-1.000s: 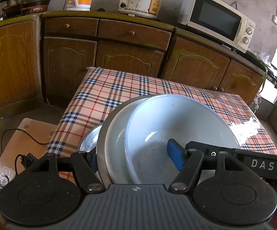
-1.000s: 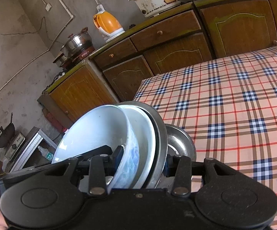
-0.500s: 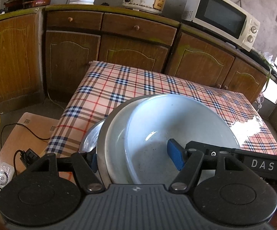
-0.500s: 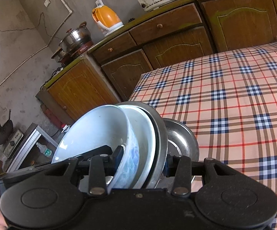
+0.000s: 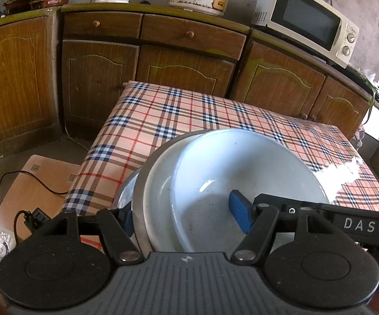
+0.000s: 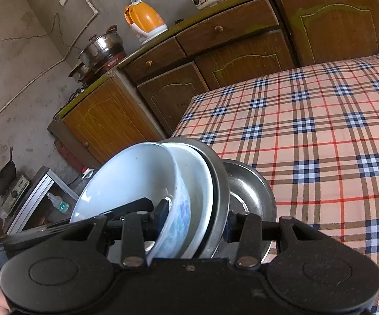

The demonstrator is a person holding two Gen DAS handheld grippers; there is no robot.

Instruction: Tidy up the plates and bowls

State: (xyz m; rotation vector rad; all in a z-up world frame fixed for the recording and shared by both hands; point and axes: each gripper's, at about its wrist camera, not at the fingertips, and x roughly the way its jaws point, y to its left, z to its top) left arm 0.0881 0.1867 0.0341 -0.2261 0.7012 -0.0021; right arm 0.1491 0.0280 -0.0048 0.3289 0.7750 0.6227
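Both views have pulled back a bit, so more plaid table (image 5: 179,120) shows. Left gripper (image 5: 186,212) and right gripper (image 6: 194,220) are each clamped on the nested stack of bowls (image 5: 236,173), lower centre of frame, tilted above the table's near corner.

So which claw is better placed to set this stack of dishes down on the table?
Left, probably. Both clamp the stack of dishes, but the left claw faces the table straight ahead, while the right claw faces the cabinets, table off to its side.
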